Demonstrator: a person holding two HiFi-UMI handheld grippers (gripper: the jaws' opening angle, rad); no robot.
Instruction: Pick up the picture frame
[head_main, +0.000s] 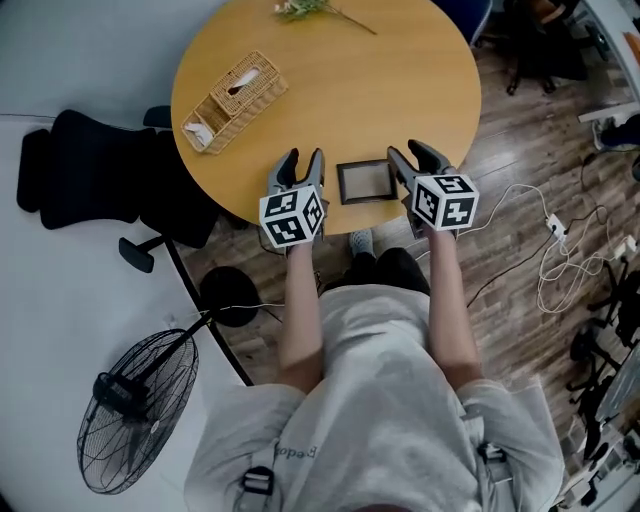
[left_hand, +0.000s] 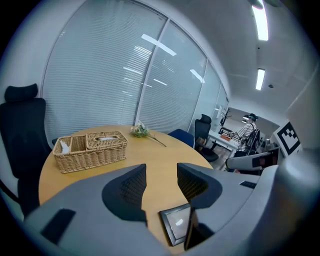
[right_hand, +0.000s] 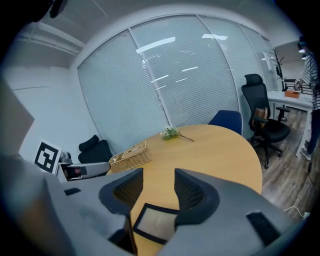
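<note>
Your left gripper (head_main: 303, 159) has its jaws spread with nothing between them, and so does your right gripper (head_main: 408, 152). The picture frame (head_main: 366, 181) lies flat (face up) between the two, at the near edge of the round table (head_main: 390, 90). Farther left sits a wicker basket (head_main: 235, 100), and at the far edge a flower sprig (head_main: 305, 8).

Item count, as visible:

- Round table (head_main: 400, 90): one.
- Picture frame (head_main: 366, 181): one, at the near edge of the table.
- Wicker basket (head_main: 235, 100): one, on the left of the table, divided into two compartments.
- Flower sprig (head_main: 305, 9): one, at the far edge.
- Grippers: two, the left gripper (head_main: 302, 158) and the right gripper (head_main: 408, 152).
- Marker cubes: two, one per gripper.
- Floor fan (head_main: 135, 410): one, near left.
- Black office chair (head_main: 90, 170) at the left of the table: one.
- Blue chair (right_hand: 226, 119) at the far side: one.
</note>
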